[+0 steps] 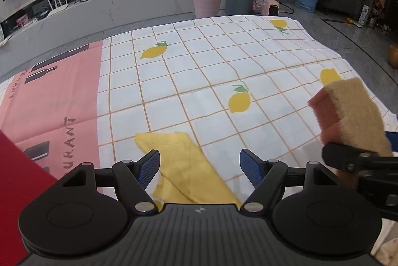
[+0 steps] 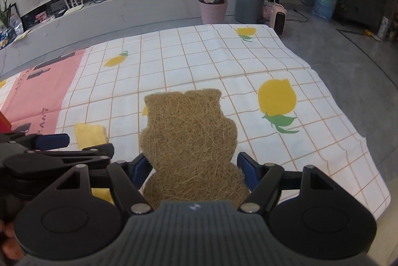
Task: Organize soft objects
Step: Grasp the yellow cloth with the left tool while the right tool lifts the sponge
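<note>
The sponge (image 2: pixel 189 141) is being held above the tablecloth (image 2: pixel 223 62) between the pads of the right gripper (image 2: pixel 192 170), while the yellow cloth (image 1: pixel 184 166) is lying unfolded under the wide-open, empty left gripper (image 1: pixel 200 166), so most sorting is probably being left undone.

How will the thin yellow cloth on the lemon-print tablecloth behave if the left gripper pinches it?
The thin yellow cloth is likely floppy: it lies flat with a folded-over flap. Probably very light, so it should drape from the open left gripper. It may drag or bunch the lemon-print tablecloth, itself creased.
</note>
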`<state>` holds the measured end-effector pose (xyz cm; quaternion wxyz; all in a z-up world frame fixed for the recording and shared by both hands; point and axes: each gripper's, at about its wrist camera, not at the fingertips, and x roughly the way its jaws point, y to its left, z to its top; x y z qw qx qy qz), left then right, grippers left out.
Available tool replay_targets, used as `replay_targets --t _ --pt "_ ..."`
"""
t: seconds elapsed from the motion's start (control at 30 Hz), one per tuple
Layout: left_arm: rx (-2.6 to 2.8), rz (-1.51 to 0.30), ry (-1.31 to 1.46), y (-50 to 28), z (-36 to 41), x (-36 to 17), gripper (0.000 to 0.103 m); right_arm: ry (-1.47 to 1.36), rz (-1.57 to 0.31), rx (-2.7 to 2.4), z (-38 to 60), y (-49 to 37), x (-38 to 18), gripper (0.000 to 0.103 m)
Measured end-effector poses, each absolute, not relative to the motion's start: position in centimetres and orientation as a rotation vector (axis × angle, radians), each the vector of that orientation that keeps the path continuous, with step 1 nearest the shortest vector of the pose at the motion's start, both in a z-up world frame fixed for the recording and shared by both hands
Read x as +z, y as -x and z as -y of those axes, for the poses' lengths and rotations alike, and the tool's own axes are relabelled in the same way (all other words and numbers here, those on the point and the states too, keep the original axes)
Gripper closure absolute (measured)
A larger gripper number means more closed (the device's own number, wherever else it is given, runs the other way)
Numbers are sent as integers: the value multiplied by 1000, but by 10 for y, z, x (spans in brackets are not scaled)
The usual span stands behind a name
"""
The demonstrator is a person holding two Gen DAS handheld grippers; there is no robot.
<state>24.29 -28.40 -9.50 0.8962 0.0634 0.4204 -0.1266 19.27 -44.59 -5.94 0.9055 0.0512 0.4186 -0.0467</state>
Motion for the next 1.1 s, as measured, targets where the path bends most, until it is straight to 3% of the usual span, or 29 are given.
replay_targets --t 0.3,0.33,0.37,0.53,0.57,1.1 --pt "-223 -895 -63 -256 274 -116 19 -90 -889 -99 446 -203 -69 30" --pt "-238 -888 -58 -255 274 -117 23 -83 -893 -104 446 -203 -70 30" --pt "-249 -866 -56 -253 274 -117 39 -76 -893 -108 446 -204 -70 30" --pt "-305 -795 -103 -240 279 -120 81 -74 -889 -115 446 -203 -70 30" --pt "-304 -788 -99 -239 278 -120 96 -70 -888 -116 447 -204 -70 30" --pt "-241 -678 -244 -217 277 -104 98 -81 -854 -62 442 -199 -67 30"
